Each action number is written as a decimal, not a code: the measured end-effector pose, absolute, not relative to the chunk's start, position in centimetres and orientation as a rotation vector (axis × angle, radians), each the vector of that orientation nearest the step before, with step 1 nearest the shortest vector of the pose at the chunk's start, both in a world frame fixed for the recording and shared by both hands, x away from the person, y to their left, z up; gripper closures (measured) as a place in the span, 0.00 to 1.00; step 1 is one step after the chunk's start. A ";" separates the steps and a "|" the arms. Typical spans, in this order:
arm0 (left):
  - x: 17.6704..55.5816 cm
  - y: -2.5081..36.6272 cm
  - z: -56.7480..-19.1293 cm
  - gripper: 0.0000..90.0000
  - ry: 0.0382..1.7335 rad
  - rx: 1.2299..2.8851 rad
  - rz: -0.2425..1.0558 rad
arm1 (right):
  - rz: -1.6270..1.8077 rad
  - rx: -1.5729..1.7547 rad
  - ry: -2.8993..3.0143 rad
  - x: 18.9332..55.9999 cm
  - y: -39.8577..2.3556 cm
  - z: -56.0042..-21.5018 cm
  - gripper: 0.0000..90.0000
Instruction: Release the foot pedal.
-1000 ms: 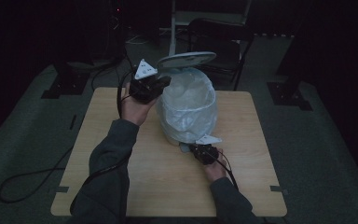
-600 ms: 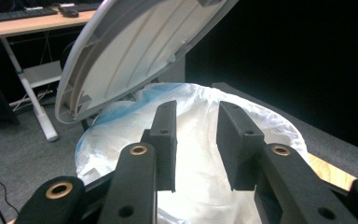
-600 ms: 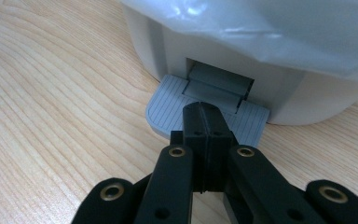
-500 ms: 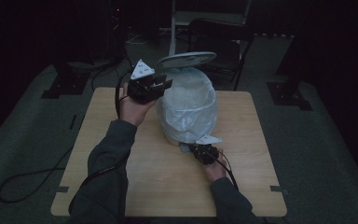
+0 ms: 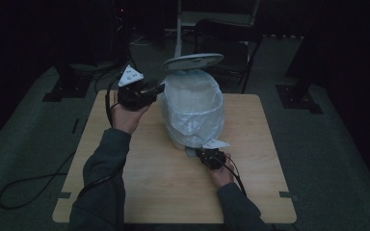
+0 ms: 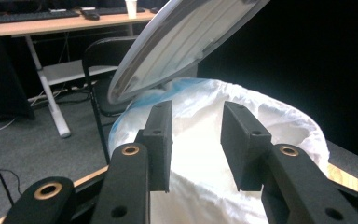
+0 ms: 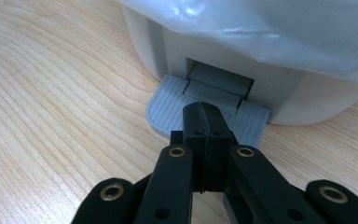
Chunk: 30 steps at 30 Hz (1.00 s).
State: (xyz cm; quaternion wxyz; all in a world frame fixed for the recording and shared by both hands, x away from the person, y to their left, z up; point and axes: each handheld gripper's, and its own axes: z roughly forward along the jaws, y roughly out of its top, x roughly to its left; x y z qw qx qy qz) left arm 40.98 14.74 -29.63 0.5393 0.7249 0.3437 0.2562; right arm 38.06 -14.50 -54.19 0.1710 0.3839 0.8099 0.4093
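In the middle of the high view the bin (image 5: pixel 192 113) has its lid (image 5: pixel 192 61) up because the right gripper (image 7: pixel 204 116), jaws pressed together, holds down the pedal (image 7: pixel 168 105), while the left gripper (image 6: pixel 196 140), jaws just spread and empty, hangs by the liner bag (image 6: pixel 279 126).

A dim office: a desk (image 6: pixel 70 21) with keyboards (image 6: pixel 32 15) and a chair (image 6: pixel 105 70).

The desk (image 7: pixel 51 93) is faced in pale, matt wood grain. The bin (image 7: pixel 168 42) is moulded from smooth grey plastic, its pedal (image 7: pixel 168 105) finely ribbed. A thin, crinkled, glossy plastic liner (image 5: pixel 192 110) is fitted. Matt black fingers (image 6: pixel 161 140) are seen.
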 end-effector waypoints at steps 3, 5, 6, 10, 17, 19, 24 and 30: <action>40.8 15.4 -30.2 0.70 0.838 1.715 0.606 | 1.165 1.095 2.298 38.0 -14.5 -54.2 1.00; 40.8 15.8 -30.6 0.70 0.850 1.715 0.606 | 1.167 1.095 2.299 38.0 -14.5 -54.2 1.00; 40.7 16.1 -30.8 0.70 0.858 1.711 0.604 | 1.167 1.095 2.299 38.0 -14.5 -54.2 1.00; 40.5 16.9 -31.7 0.69 0.882 1.704 0.599 | 1.167 1.094 2.298 38.0 -14.5 -54.2 1.00; 40.2 17.9 -33.2 0.68 0.919 1.707 0.588 | 1.162 1.089 2.295 38.0 -14.5 -54.2 1.00; 40.1 18.0 -33.4 0.67 0.924 1.705 0.585 | 1.159 1.088 2.289 37.9 -14.4 -54.2 1.00; 40.0 18.3 -34.8 0.67 0.946 1.731 0.574 | 1.167 1.101 2.286 37.9 -14.5 -54.2 1.00; 39.9 18.5 -36.2 0.67 0.964 1.752 0.551 | 1.163 1.099 2.285 37.8 -14.4 -54.2 1.00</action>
